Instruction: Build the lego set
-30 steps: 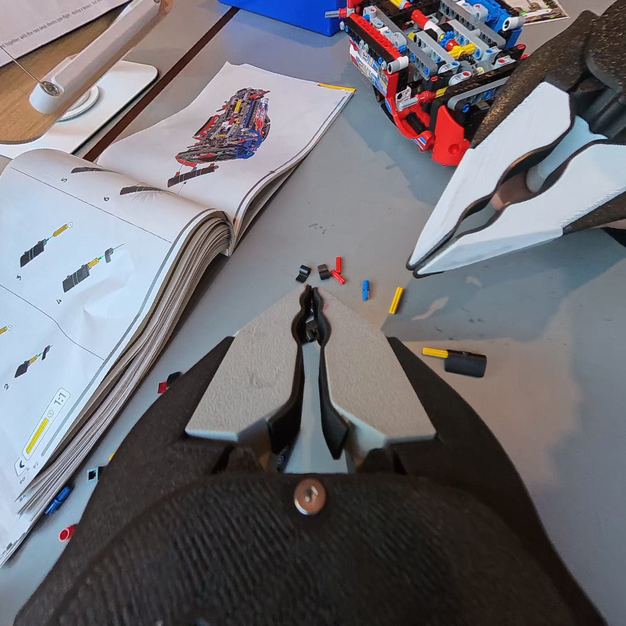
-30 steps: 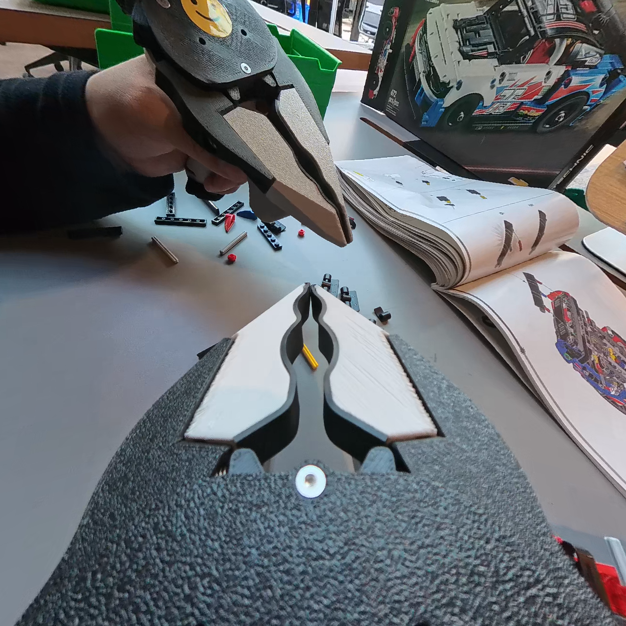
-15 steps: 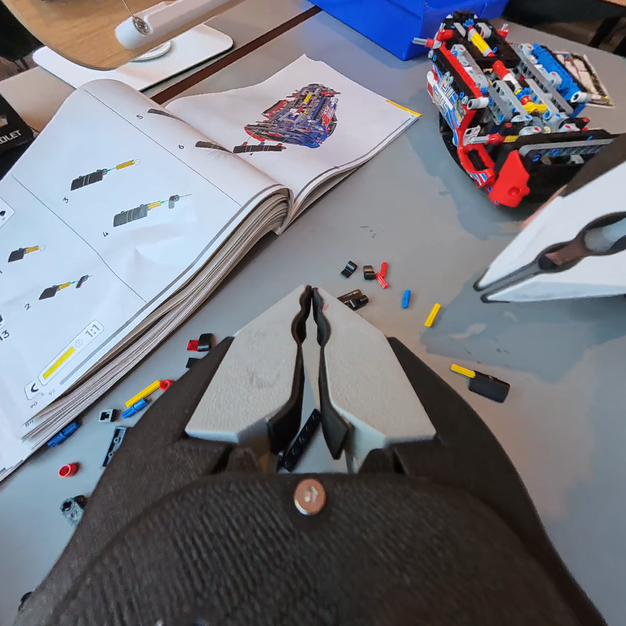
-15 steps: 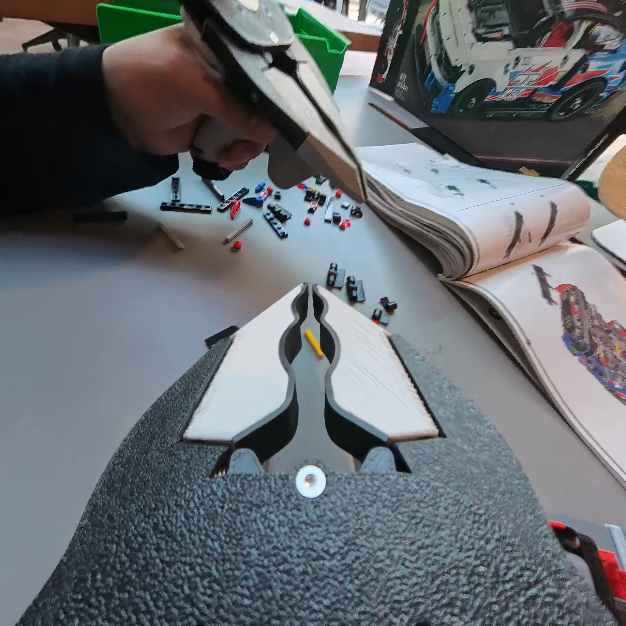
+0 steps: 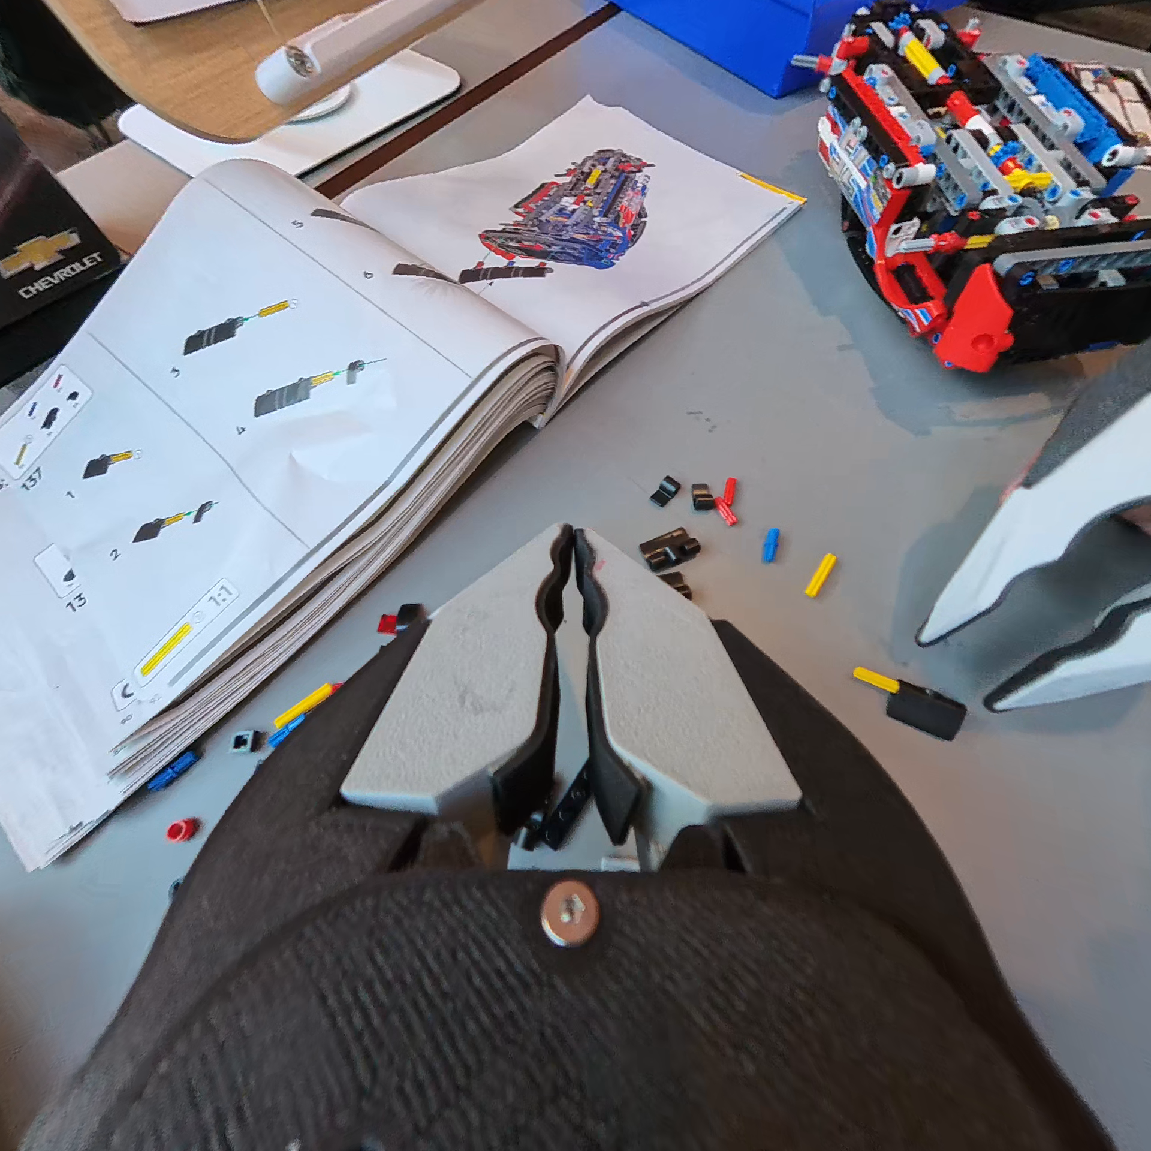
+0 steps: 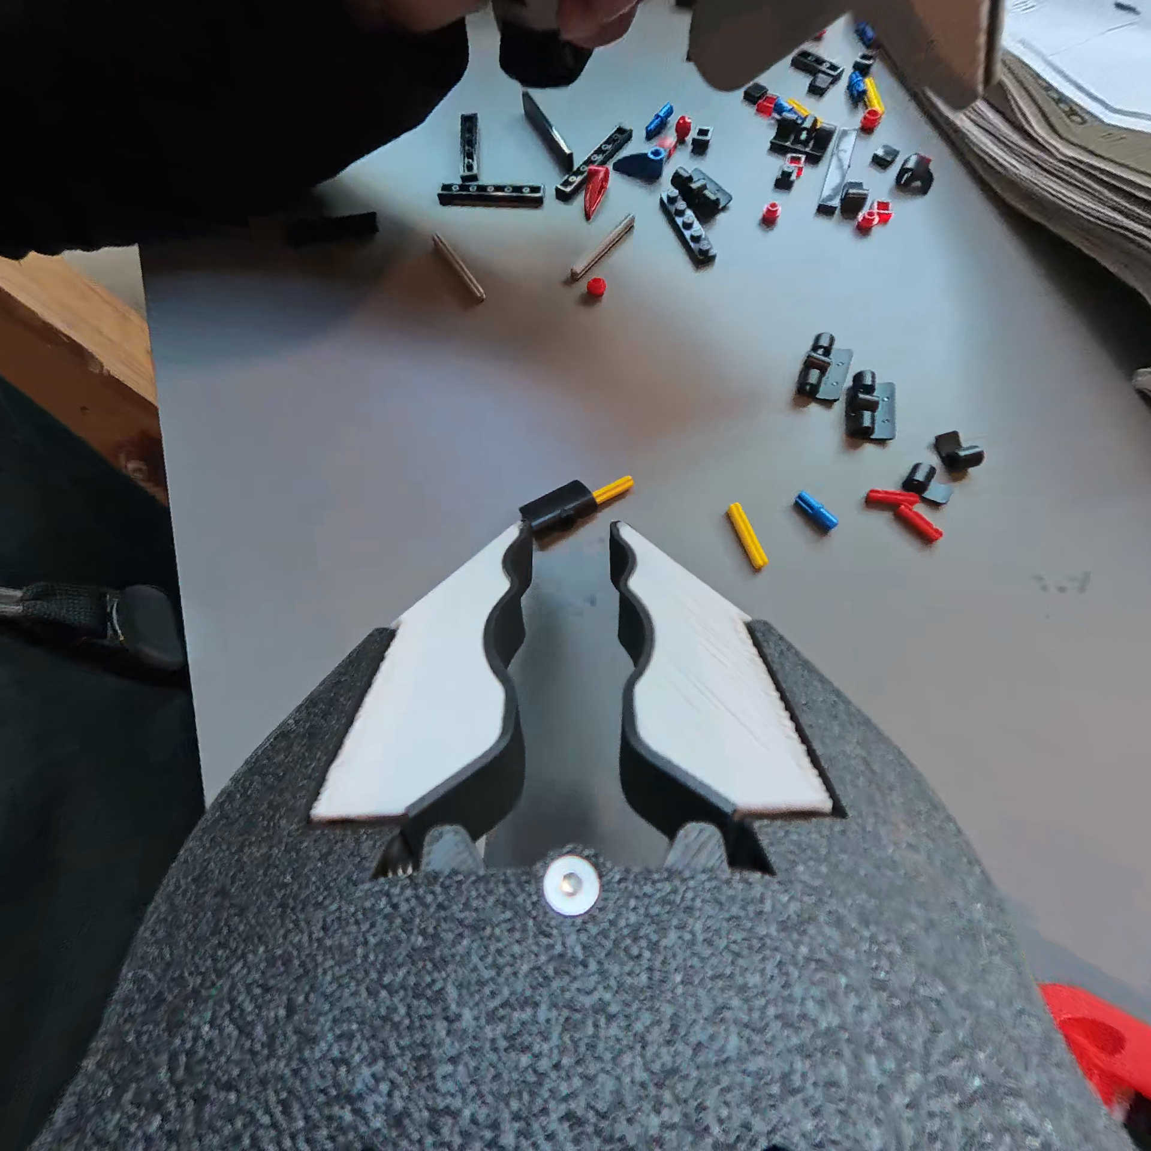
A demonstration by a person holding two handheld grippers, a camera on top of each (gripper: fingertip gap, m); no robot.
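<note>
Matt grey table (image 6: 374,436), paper booklet (image 5: 311,374)

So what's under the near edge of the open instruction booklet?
Loose pieces poke out from under the booklet edge: a yellow axle, blue pins and a small grey piece. Anything farther beneath the pages is covered, and the left gripper body hides the table beside them.

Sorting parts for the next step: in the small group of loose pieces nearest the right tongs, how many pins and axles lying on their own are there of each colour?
Short red plastic pins: 2
Short blue plastic pin: 1
Thin yellow plastic axle: 1
Total: 4
</note>
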